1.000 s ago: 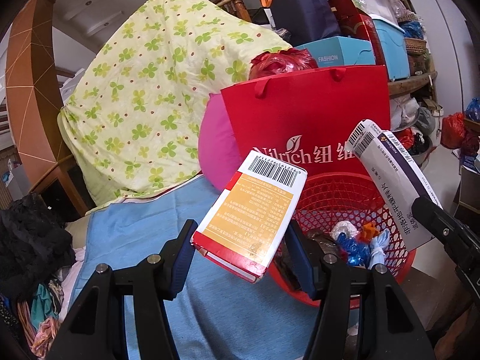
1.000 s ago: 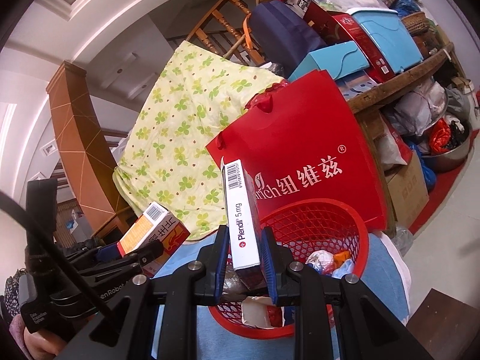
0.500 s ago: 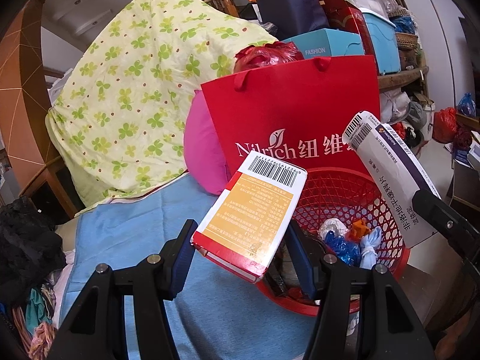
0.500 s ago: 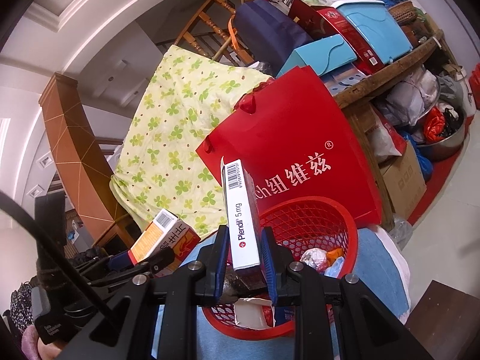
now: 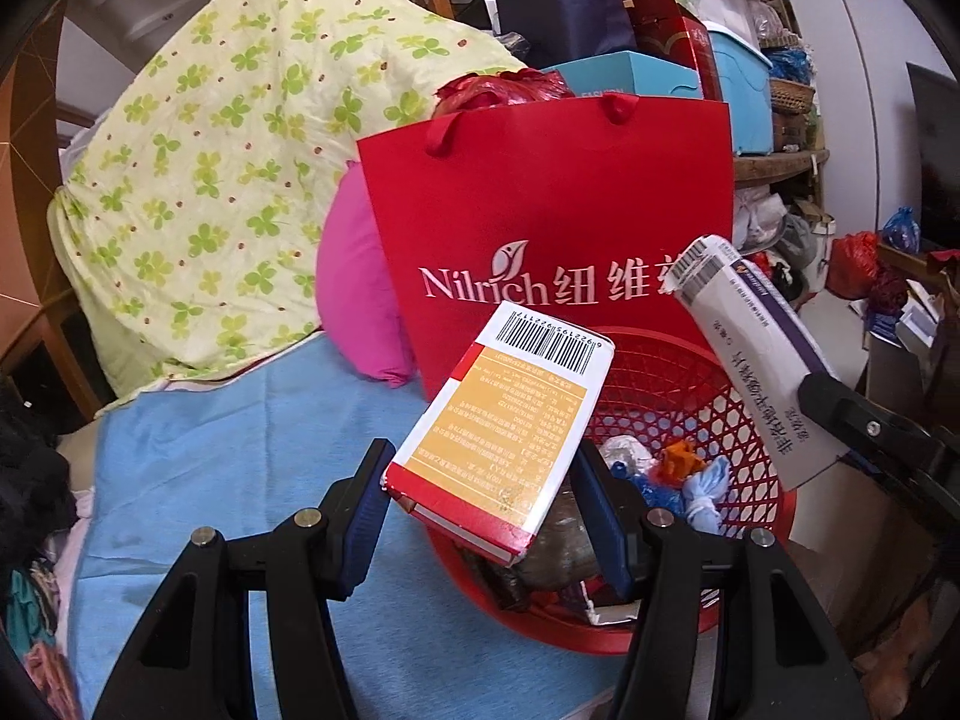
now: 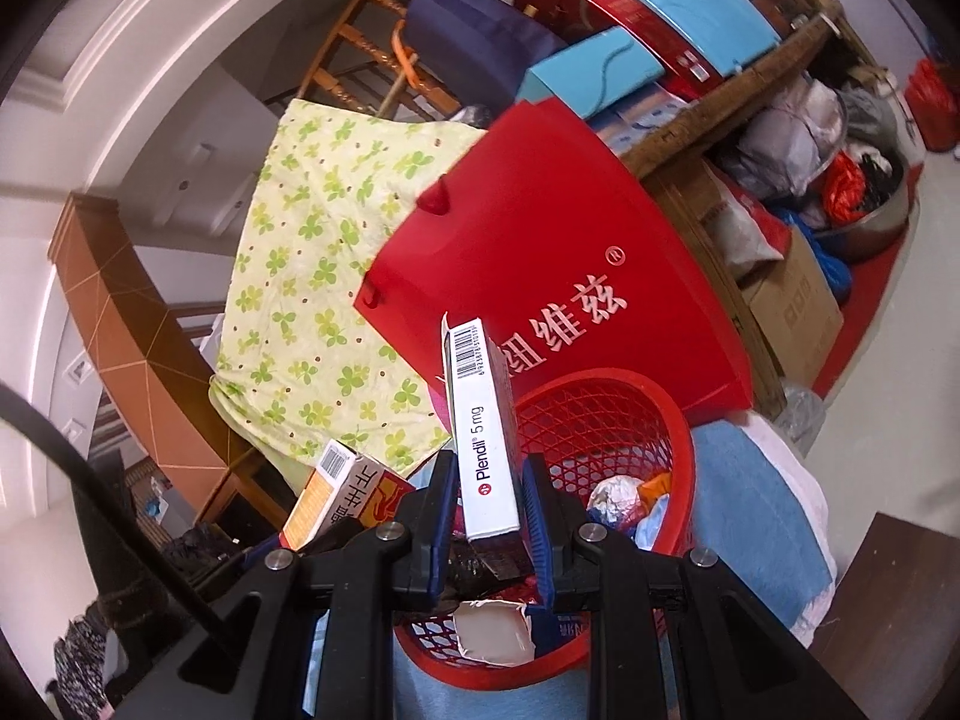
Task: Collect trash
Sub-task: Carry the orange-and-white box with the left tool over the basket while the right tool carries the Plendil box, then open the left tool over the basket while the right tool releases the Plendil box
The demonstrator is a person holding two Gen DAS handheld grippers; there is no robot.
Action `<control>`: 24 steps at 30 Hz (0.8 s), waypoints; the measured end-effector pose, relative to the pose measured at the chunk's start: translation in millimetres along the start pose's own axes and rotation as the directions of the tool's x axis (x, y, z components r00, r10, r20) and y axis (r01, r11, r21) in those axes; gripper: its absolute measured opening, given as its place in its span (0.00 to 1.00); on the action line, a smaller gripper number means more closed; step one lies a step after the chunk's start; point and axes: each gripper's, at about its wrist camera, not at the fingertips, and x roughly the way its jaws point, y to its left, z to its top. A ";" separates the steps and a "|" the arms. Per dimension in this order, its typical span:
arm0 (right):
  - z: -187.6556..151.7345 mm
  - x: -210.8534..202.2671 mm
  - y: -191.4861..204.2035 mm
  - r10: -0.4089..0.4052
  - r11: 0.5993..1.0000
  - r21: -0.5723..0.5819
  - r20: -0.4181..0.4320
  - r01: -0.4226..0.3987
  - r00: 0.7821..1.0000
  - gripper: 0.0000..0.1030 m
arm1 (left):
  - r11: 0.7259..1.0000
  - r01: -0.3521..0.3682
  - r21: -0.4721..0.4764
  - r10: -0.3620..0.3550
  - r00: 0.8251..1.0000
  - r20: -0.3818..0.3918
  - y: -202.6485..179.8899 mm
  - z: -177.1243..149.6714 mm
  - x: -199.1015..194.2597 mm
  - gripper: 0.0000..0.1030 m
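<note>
Clamped in my left gripper (image 5: 483,495) is an orange-and-white medicine box (image 5: 501,435), barcode end up, tilted over the near rim of the red mesh basket (image 5: 672,372). My right gripper (image 6: 486,519) pinches a white Plendil 5 mg box (image 6: 483,432) upright above the same basket (image 6: 606,420). Crumpled wrappers (image 5: 678,474) lie inside, just beyond my left fingers; a red Nilrich bag (image 5: 558,228) stands behind.

The red bag (image 5: 552,228) has its logo half covered by the boxes. Basket (image 6: 606,414) bottom's mostly hidden; trash there is maybe wrappers, can't tell.
</note>
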 end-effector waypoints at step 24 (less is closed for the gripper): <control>3.3 34.7 -39.4 0.003 0.978 0.207 -0.115 0.021 0.993 0.25 | 0.999 0.024 0.049 -0.022 0.999 -0.047 -23.8 -4.0 30.6 0.60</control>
